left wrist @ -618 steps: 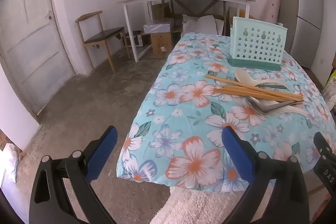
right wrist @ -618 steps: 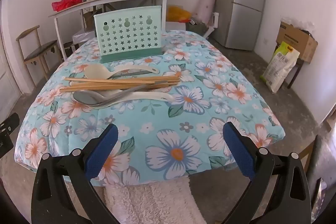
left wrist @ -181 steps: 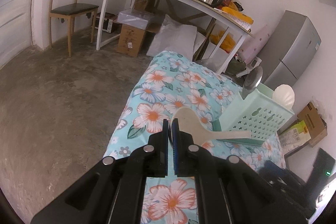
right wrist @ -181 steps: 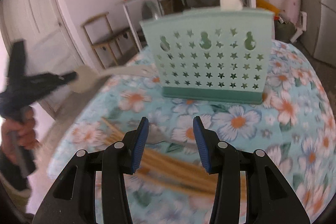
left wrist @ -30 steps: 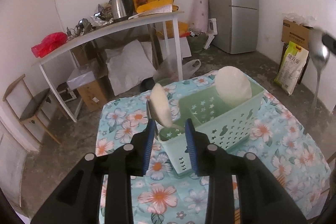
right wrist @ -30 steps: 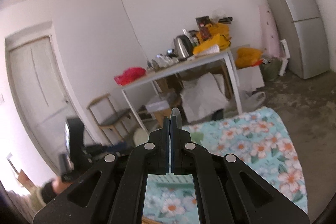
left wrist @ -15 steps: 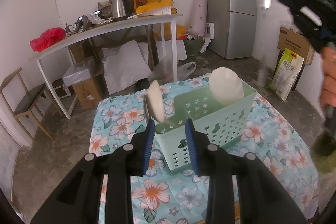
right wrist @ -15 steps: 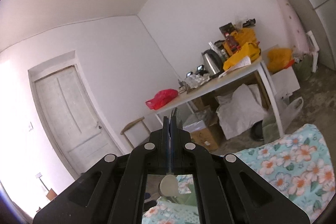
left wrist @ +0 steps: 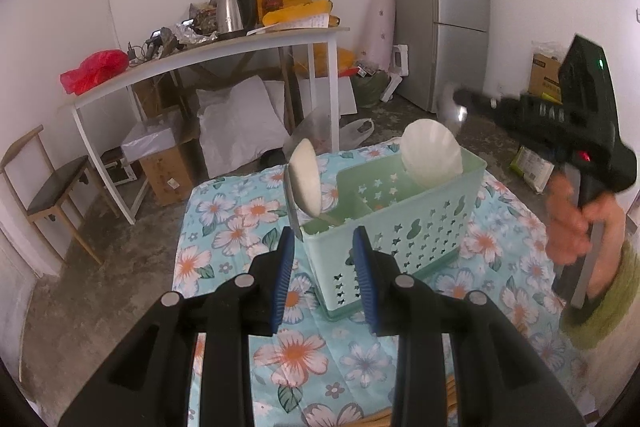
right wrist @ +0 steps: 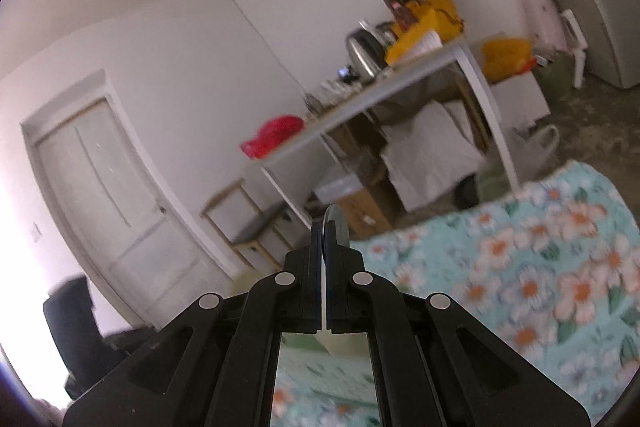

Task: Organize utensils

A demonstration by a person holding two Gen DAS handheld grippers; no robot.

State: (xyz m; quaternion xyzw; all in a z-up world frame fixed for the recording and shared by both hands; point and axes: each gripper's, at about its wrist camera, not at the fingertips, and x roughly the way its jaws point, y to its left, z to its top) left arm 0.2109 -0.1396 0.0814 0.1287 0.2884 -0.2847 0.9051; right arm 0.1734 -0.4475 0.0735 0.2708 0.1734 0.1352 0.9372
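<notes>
Two claws are seen at work. Nearest in the left wrist view, the left claw (left wrist: 324, 259) is held with its blue-padded fingers parted at a moderate gap and nothing between them, just in front of the pale green perforated plastic utensil caddy (left wrist: 400, 223). The caddy is set on the worktop covered by a turquoise floral cloth (left wrist: 236, 219). In the caddy's near-left compartment a cream plastic rice paddle (left wrist: 306, 183) is stood with its head up, with a thin metal blade-like piece (left wrist: 291, 207) beside it; what that piece is cannot be told. In the far compartment a white shell-shaped scoop (left wrist: 432, 153) is stood upright. At the bottom edge of that view, wooden chopstick ends (left wrist: 452, 391) are glimpsed on the cloth, not yet put away.

To the right and higher, the right claw (right wrist: 323, 227) is shut tight on a shiny metal spoon (left wrist: 452, 109), whose bowl shows blurred above and beyond the caddy; in the right wrist view only a sliver of it is seen edge-on between the pads.

The task is judged roughly half done: several utensils are housed, the spoon is carried but not yet dropped in, and the chopsticks are left.

Farther off, a white table (left wrist: 208, 55) with a steel kettle (left wrist: 234, 9) and a grey refrigerator (left wrist: 444, 11) are seen.
</notes>
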